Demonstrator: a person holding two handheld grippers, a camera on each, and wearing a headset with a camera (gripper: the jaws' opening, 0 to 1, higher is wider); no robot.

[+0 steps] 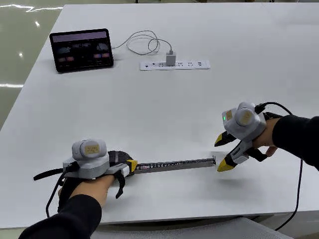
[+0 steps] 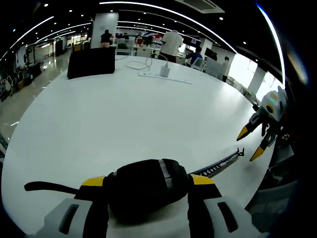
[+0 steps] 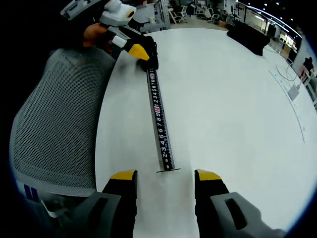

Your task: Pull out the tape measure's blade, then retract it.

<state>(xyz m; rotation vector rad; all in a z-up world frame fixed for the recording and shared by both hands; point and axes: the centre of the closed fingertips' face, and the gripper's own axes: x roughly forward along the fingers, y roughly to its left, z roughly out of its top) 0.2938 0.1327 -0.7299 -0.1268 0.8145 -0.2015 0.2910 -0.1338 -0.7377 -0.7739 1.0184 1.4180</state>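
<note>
White surface (image 1: 149, 114) in the head view carries the tape measure (image 1: 116, 158) near its front edge, its black case pinched by the left gripper (image 1: 127, 165). Its blade (image 1: 174, 164) lies flat, drawn out rightward, and ends just beside the right gripper (image 1: 222, 154), whose fingers are spread. A tablet (image 1: 81, 50) and a power strip (image 1: 174, 64) sit far back.

The left gripper view has the case clamped between both yellow-tipped fingers (image 2: 94, 181).

The right gripper view has the blade's hooked end lying just ahead of the gap between the parted fingers (image 3: 124, 175), not touching them.
</note>
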